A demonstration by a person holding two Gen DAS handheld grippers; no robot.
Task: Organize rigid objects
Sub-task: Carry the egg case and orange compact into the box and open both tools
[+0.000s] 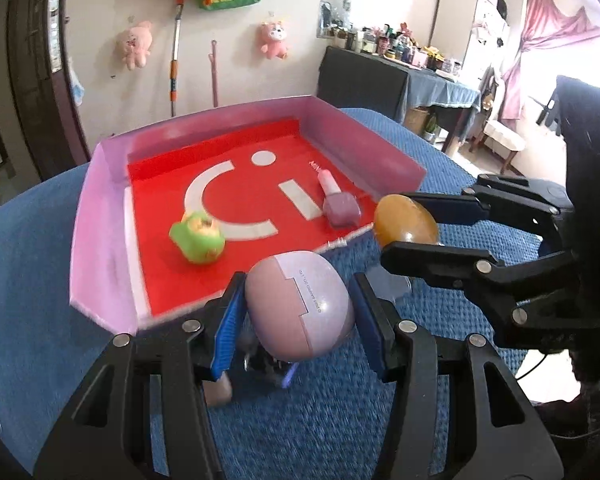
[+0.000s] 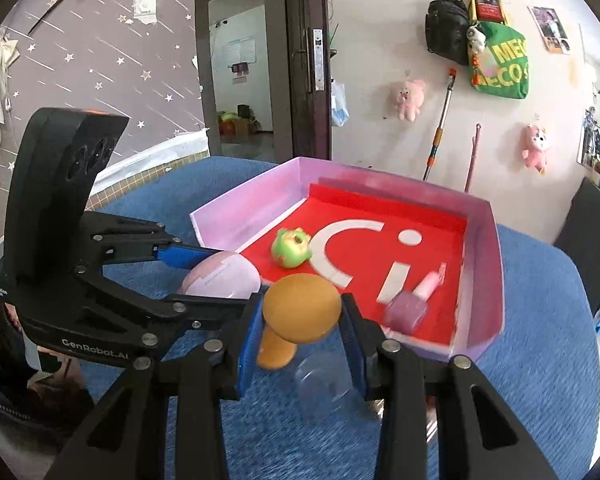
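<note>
Left hand-held gripper (image 1: 296, 320) is pinching a lilac egg-shaped capsule (image 1: 298, 306) between its blue pads, carried clear of the blue-covered table (image 1: 32, 272). Right hand-held gripper (image 2: 302, 326) is pinching an amber egg-shaped capsule (image 2: 302, 306) in the same manner, gripped across its narrow width, presumably so the rounded shell is not slipping out.

Both capsules are sitting just short of the near edge of the pink-walled tray (image 1: 100, 216), whose near side is lying flat and open. Judgement: both pieces are being readied for placing onto the red floor.

Already lying in the tray: a green toy (image 1: 198, 240) toward the left, and a purple bottle with pink cap (image 1: 338, 202) on its side close to the right wall.

Open room is remaining on the red floor between these two items and toward the back wall. The side walls are standing upright and would be obstructing entry from either flank. The two grippers are working close beside each other, so spacing needs watching
</note>
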